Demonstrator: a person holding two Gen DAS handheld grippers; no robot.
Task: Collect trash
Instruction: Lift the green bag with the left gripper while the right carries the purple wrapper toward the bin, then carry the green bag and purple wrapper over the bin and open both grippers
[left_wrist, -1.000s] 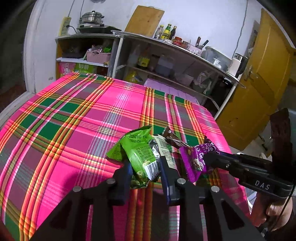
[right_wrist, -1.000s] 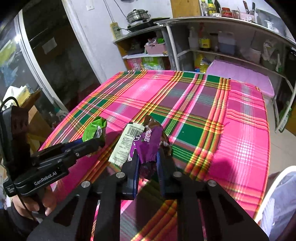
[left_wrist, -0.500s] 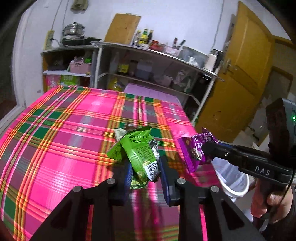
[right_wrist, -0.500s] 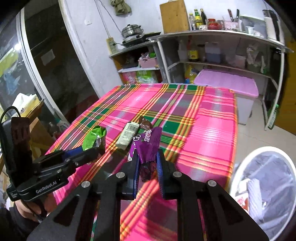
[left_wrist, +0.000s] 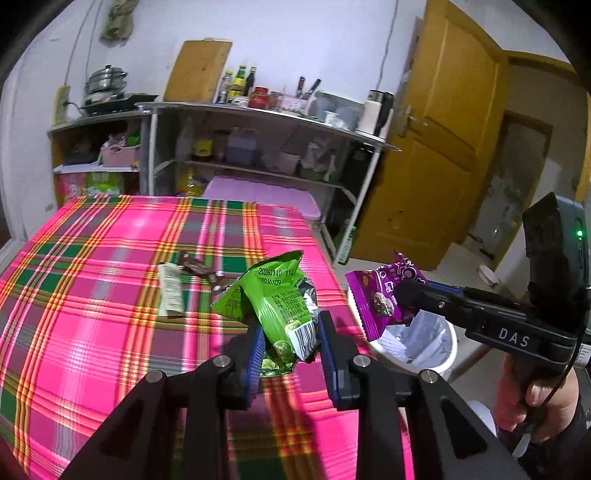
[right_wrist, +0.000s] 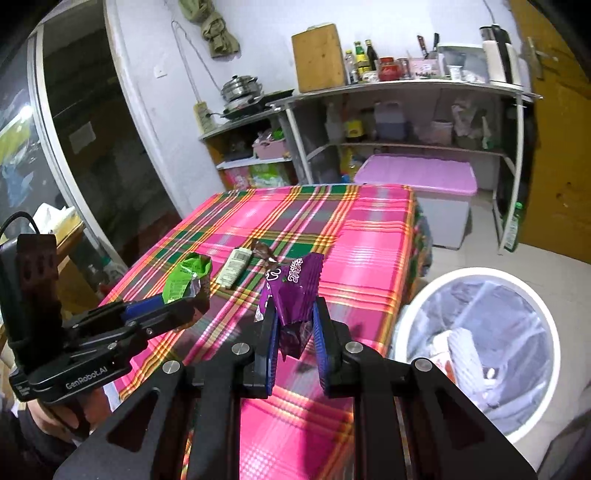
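Observation:
My left gripper (left_wrist: 290, 343) is shut on a crumpled green snack bag (left_wrist: 280, 295), held above the table's right edge. My right gripper (right_wrist: 293, 328) is shut on a purple snack wrapper (right_wrist: 295, 288), also seen in the left wrist view as the purple wrapper (left_wrist: 376, 295) beside the green one. In the right wrist view the green bag (right_wrist: 186, 277) sticks out of the left gripper (right_wrist: 199, 299). A white trash bin (right_wrist: 476, 347) with a clear liner stands on the floor right of the table; the same bin (left_wrist: 417, 343) shows under the purple wrapper.
On the pink plaid tablecloth (left_wrist: 92, 295) lie a pale flat wrapper (left_wrist: 170, 290) and a brown wrapper (left_wrist: 195, 267). Metal shelves (left_wrist: 258, 155) with bottles and pots stand behind, a lilac-lidded box (right_wrist: 417, 173) below them, a yellow door (left_wrist: 436, 166) to the right.
Both grippers have drawn back and to the right from the table's middle, carrying their wrappers. The trash bin has come into view beside the table edge.

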